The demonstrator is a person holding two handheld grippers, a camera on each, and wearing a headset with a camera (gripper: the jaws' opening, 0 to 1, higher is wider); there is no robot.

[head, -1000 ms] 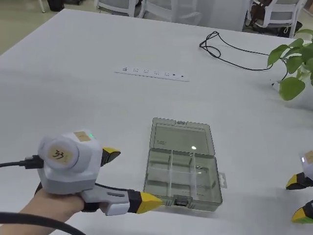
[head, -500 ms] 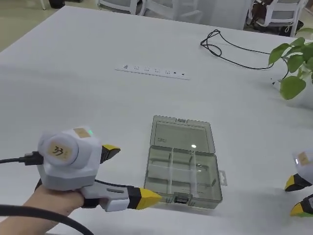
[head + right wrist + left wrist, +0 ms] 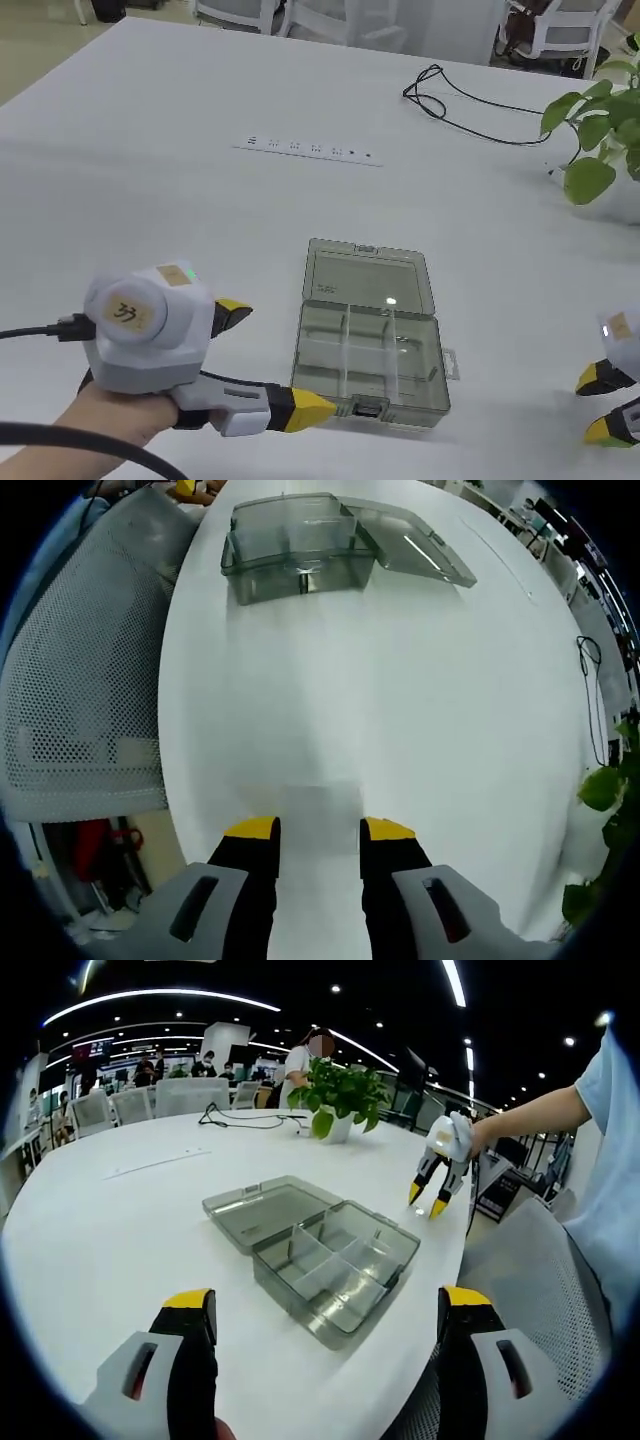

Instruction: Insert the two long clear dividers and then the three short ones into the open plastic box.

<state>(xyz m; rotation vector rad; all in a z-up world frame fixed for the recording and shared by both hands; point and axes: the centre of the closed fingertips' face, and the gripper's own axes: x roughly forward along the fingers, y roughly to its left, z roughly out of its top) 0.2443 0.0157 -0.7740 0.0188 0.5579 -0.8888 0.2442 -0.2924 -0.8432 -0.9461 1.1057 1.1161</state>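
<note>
Clearly, the plastic box (image 3: pixel 368 385) lies open on the white table (image 3: pixel 150 200), close to the edge nearest the person. Its lid (image 3: pixel 368 280) is folded back flat on the far side. Inside the box the clear dividers (image 3: pixel 347 345) stand upright and cut the base into several compartments. I cannot tell exactly how many pieces there are, because they are transparent. The box is between the two grippers. The left gripper (image 3: pixel 272 360) is just beside the front left corner of the box, held by a hand (image 3: pixel 110 425), and its jaws are spread wide with nothing between them. In the left gripper view the box lies a little ahead of the jaw tips and is not touching them. The right gripper (image 3: pixel 597 405) is well apart from the box, near the right side of the table. Its jaws stand with a narrow gap and grip nothing; below them is only the bare table surface. Farther back on the table there is a white power strip (image 3: pixel 310 150), then a looped black cable (image 3: pixel 450 95), and at the right a green plant (image 3: pixel 595 140). A grey mesh chair (image 3: pixel 90 680) stands beside the table edge in the right gripper view.
</note>
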